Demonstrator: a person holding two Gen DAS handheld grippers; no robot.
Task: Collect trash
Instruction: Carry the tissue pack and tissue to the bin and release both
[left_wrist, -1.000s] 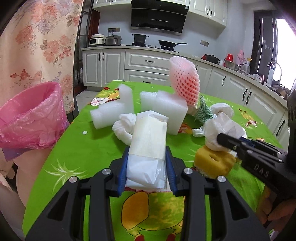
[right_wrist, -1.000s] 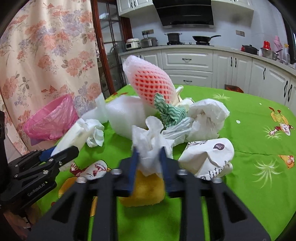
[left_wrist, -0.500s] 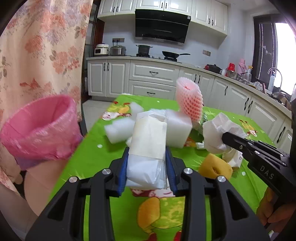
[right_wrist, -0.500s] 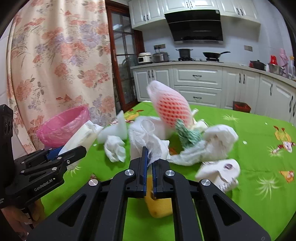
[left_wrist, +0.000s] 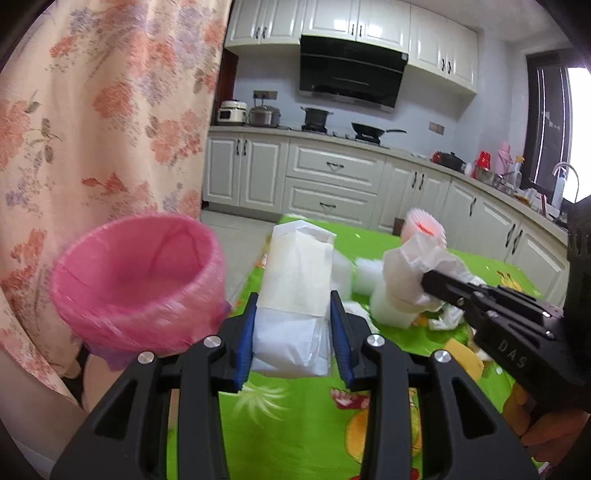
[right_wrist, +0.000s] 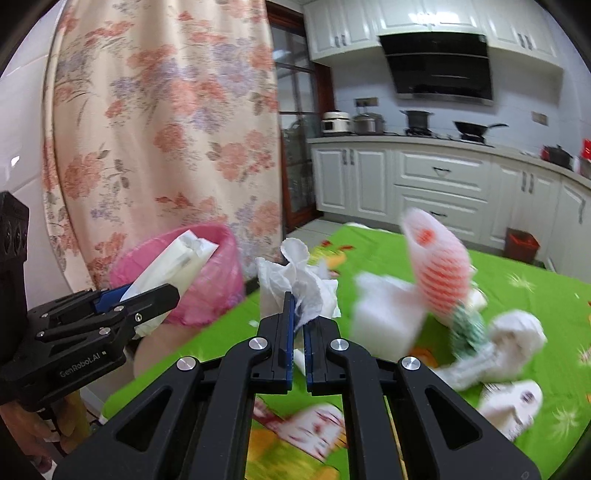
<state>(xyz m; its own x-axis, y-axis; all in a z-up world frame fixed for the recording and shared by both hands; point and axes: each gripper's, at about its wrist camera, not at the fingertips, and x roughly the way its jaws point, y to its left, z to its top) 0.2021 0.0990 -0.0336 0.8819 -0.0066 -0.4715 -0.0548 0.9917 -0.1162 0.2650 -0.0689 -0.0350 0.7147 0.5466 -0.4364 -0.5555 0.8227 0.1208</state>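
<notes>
White packet (left_wrist: 295, 295) clamped between left gripper (left_wrist: 293, 332) pads, held just beside pink bin (left_wrist: 140, 284). Crumpled tissue (right_wrist: 299, 284) pinched in closed right gripper (right_wrist: 298, 325), raised above green table (right_wrist: 535, 280).

Home kitchen: white cabinets (left_wrist: 332, 177), range hood (left_wrist: 351, 74), stovetop pots (left_wrist: 316, 118).

Kitchen interior. Ahead of the fingers: white cabinets (left_wrist: 332, 184), pale countertop (left_wrist: 369, 146) bearing pots, black range hood (left_wrist: 351, 72) above. Floral curtain (left_wrist: 92, 129) left of the fingers. Bright window (left_wrist: 576, 133) far right. Light tiled floor (left_wrist: 236, 229).
</notes>
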